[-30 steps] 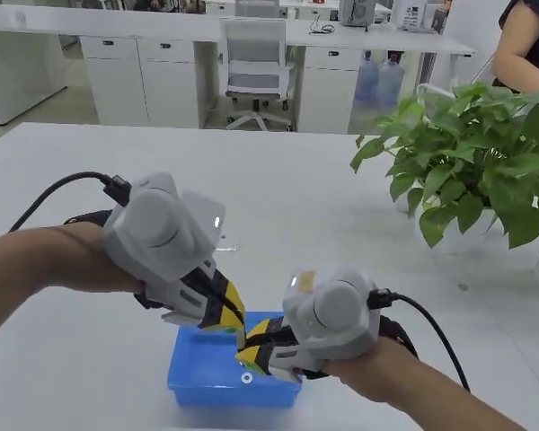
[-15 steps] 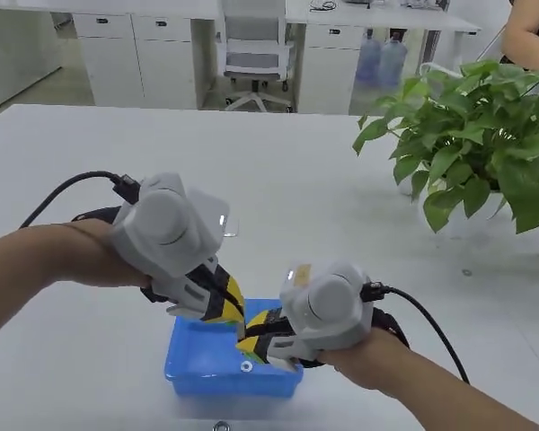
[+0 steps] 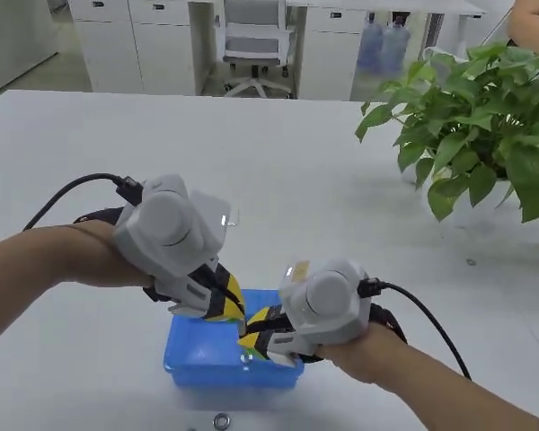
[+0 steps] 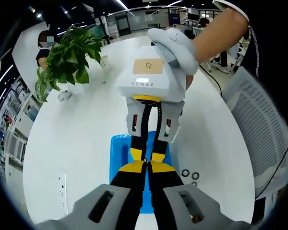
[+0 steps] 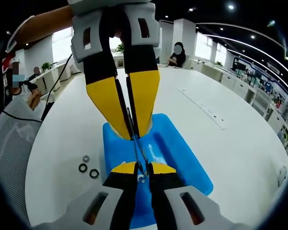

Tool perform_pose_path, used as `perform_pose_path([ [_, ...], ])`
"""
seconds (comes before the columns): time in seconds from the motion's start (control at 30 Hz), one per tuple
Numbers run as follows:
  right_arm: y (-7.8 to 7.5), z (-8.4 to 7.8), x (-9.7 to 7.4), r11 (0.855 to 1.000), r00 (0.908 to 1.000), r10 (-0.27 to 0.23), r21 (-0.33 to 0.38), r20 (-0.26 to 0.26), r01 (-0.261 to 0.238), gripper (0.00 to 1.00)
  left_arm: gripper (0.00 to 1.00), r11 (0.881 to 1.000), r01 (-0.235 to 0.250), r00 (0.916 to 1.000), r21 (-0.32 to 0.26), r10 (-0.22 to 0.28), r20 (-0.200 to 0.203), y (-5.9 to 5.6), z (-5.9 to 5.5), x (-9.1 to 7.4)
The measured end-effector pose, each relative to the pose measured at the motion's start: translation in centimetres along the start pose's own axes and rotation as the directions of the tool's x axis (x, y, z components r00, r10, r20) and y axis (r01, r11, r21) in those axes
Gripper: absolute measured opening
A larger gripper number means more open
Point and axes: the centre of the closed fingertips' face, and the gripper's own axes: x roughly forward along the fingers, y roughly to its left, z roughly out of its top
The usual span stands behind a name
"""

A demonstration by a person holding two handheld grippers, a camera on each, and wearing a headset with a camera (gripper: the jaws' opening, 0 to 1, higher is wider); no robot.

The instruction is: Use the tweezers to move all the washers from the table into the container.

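Still hovering over the blue plastic container (image 3: 193, 357)
Left gripper (image 4: 146, 166) and right gripper (image 5: 143, 170) both pinch thin metal tweezers (image 5: 138, 153); a steel washer (image 3: 220, 420) waits at its 6 o'clock.

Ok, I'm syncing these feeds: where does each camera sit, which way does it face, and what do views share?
Head view: on the headset, facing forward and down at the table; both forearms, left gripper and right gripper over the blue container.
Left gripper view: on the left gripper, facing the right gripper; own jaws at bottom.
Right gripper view: on the right gripper, facing the left gripper and tweezers; own jaws at bottom.
Shared: both gripper views show the blue container and loose washers.
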Motion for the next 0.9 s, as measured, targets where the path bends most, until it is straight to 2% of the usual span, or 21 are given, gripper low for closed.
perform_pose_path([
  [0.47,0.0,-0.2,0.1,1.0,1.0,-0.001,0.017,-0.001,0.001,0.11,0.06,1.0,-0.001,1.0,-0.002,0.001,-0.003,0.0,-0.2,0.2],
  [0.9,0.0,0.4,-1.0,1.0,0.9996,-0.019,0.021,0.021,0.019,0.11,0.06,1.0,-0.012,0.9999,0.008,0.012,0.003,-0.1,0.9,-0.5],
])
